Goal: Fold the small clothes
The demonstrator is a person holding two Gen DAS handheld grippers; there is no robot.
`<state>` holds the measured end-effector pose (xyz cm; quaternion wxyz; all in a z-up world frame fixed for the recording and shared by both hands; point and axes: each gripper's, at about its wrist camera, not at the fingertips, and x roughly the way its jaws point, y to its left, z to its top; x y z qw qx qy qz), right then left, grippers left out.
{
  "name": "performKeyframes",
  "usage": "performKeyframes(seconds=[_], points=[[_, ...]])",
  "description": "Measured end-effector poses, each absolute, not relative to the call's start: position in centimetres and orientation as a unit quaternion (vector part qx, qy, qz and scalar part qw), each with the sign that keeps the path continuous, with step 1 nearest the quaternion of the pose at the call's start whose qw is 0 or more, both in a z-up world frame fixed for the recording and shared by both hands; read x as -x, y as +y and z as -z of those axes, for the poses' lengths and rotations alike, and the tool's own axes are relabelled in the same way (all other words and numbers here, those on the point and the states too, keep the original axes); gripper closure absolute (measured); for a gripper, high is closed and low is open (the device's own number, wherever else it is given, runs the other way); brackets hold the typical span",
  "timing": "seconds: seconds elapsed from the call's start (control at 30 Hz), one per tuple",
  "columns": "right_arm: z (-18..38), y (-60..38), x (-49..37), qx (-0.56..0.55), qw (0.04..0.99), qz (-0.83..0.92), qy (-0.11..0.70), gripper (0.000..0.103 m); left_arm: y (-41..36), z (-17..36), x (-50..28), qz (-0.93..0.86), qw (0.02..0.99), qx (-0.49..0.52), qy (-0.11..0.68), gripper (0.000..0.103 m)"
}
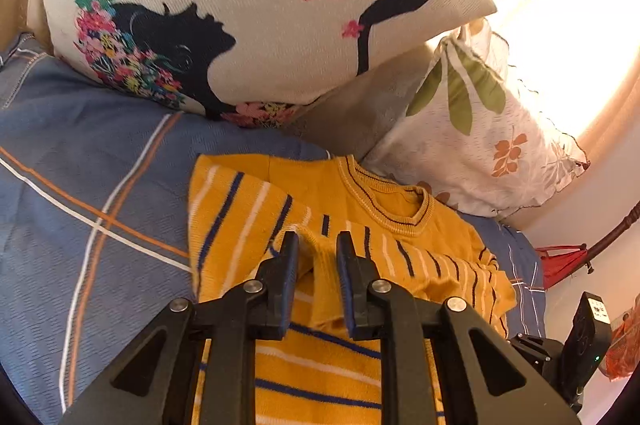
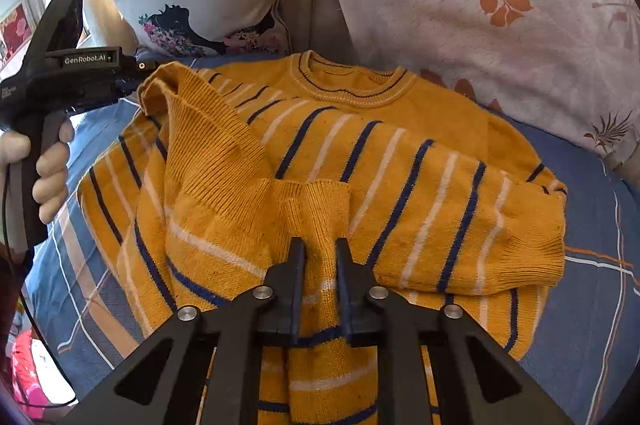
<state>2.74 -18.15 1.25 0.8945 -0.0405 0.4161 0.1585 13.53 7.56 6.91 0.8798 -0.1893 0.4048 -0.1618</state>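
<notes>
A: How is the yellow striped sweater (image 2: 360,161) held on the bed (image 2: 592,305)?

B: A knit fold is pinched in the nearly closed right claw (image 2: 319,245); another bunch sits between the left claw (image 1: 317,239), slightly parted.

A: Risk?

B: The left fold could be dropped, undoing the fold.
</notes>
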Motion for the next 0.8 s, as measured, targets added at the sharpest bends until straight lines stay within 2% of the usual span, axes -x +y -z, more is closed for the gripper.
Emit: performKeyframes(seconds=[0.03,0.27,0.33,0.4,0.47,0.53,0.6,0.67,0.8], points=[[-1.5,-18.1,-2.5,0.043,0.897,-0.155,0.411,0.095,7.8,-7.1,-13.4,0.162,0.881,0.188,0.403,0.086],[-6.3,-22.8,-4.5,-0.021,0.934,-0.090,0.344,0.096,8.2,-7.6,-14.1,0.153,0.887,0.174,0.400,0.084],[-6.4,-24.5,-6.9,-0.024,0.938,-0.044,0.343,0.096,8.0,-7.5,-14.0,0.159,0.886,0.173,0.399,0.077],[-5.1,-26.4,-9.5,-0.026,0.932,0.005,0.363,0.096,7.8,-7.3,-13.7,0.165,0.887,0.166,0.398,0.062],[-3.0,-28.2,-11.7,-0.039,0.916,0.034,0.398,0.095,7.4,-7.1,-13.5,0.172,0.886,0.149,0.404,0.059],[-1.8,-29.7,-12.0,-0.052,0.909,0.065,0.409,0.092,7.0,-6.9,-13.1,0.177,0.886,0.127,0.410,0.056],[-2.0,-30.8,-10.7,-0.086,0.914,0.053,0.392,0.089,6.8,-6.6,-12.6,0.174,0.889,0.105,0.411,0.044],[-3.0,-31.3,-9.1,-0.099,0.922,0.055,0.371,0.071,7.0,-6.1,-12.1,0.166,0.888,0.097,0.418,0.040],[-6.2,-29.6,-6.5,-0.092,0.937,0.019,0.336,0.068,8.2,-4.1,-11.0,0.154,0.870,0.107,0.456,0.040]])
